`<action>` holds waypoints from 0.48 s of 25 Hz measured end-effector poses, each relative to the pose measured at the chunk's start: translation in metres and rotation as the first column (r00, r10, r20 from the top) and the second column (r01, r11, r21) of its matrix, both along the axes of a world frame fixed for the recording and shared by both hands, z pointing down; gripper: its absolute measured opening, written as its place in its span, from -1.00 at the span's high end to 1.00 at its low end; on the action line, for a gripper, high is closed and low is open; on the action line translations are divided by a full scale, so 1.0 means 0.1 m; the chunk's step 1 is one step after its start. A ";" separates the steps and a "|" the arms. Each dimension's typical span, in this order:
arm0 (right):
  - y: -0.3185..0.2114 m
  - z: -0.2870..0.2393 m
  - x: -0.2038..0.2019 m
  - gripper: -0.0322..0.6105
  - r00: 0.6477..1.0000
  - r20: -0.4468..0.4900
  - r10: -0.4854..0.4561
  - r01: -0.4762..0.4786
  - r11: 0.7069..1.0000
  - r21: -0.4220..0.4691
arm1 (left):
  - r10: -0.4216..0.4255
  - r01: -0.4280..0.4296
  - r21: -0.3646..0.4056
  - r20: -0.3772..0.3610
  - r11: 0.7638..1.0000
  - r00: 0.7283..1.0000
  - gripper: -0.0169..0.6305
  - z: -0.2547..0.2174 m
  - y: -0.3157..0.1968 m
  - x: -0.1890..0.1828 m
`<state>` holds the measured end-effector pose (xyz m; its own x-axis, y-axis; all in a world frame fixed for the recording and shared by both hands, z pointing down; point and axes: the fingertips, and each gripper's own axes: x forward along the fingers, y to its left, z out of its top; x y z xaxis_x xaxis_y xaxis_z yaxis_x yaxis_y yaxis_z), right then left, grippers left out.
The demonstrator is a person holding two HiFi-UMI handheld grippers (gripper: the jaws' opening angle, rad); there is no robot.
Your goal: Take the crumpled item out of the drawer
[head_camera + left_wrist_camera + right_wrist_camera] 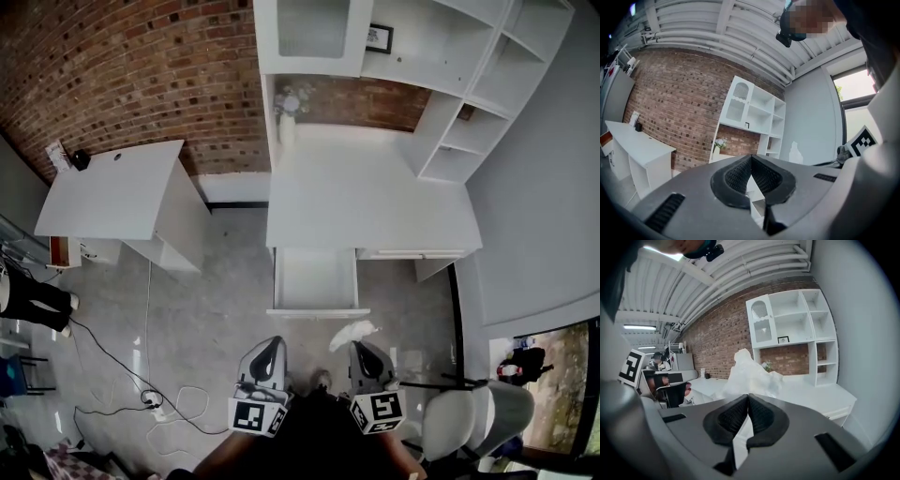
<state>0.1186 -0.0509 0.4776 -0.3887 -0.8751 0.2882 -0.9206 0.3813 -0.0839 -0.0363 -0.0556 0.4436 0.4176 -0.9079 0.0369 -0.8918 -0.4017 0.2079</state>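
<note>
Right gripper (748, 396): jaws pinching the crumpled item (751, 372)
Long axis: points straight out beyond the jaw tips
Left gripper (751, 157): jaws pressed together

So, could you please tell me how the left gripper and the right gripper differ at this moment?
The right gripper is shut on the crumpled white item, which sticks out past its tips; the left gripper is shut on nothing. The left gripper sits before the left corner of the open drawer, the right gripper before its right corner. Both have their jaws together, are outside the drawer and point towards it.
</note>
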 end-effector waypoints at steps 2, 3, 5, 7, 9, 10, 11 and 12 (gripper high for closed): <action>0.04 0.02 0.04 0.85 1.000 0.007 -0.013 0.013 1.000 -0.003 | 0.005 -0.005 -0.003 0.009 1.000 1.000 0.87 0.02 0.02 0.09; 0.04 0.01 0.05 0.85 1.000 0.011 -0.020 0.020 1.000 -0.001 | 0.008 -0.008 0.000 0.020 1.000 1.000 0.87 0.03 0.04 0.13; 0.04 0.01 0.07 0.85 0.999 0.017 -0.033 0.033 0.999 0.006 | 0.008 -0.008 0.005 0.033 1.000 0.999 0.87 0.04 0.06 0.17; 0.03 -0.01 0.07 0.85 0.999 0.018 -0.040 0.040 0.999 0.016 | -0.003 0.003 0.003 0.029 1.000 1.000 0.87 0.02 0.05 0.17; 0.03 -0.04 0.07 0.85 0.999 0.018 -0.047 0.047 0.999 0.024 | -0.016 0.016 -0.001 0.028 1.000 0.999 0.87 0.01 0.04 0.16; 0.03 -0.04 0.06 0.85 0.999 0.020 -0.049 0.049 0.998 0.026 | -0.020 0.020 -0.002 0.030 1.000 0.999 0.87 0.02 0.04 0.15; 0.03 -0.05 0.06 0.85 0.998 0.023 -0.052 0.051 0.998 0.027 | -0.022 0.022 -0.002 0.032 1.000 0.999 0.87 0.02 0.04 0.14; 0.04 -0.05 0.05 0.85 0.998 0.026 -0.054 0.054 0.998 0.028 | -0.023 0.023 -0.002 0.033 1.000 0.999 0.87 0.02 0.04 0.14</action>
<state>0.1240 -0.0473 0.4726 -0.4429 -0.8601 0.2532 -0.8962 0.4330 -0.0969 -0.0220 -0.0515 0.4454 0.3948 -0.9173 0.0519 -0.9073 -0.3803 0.1793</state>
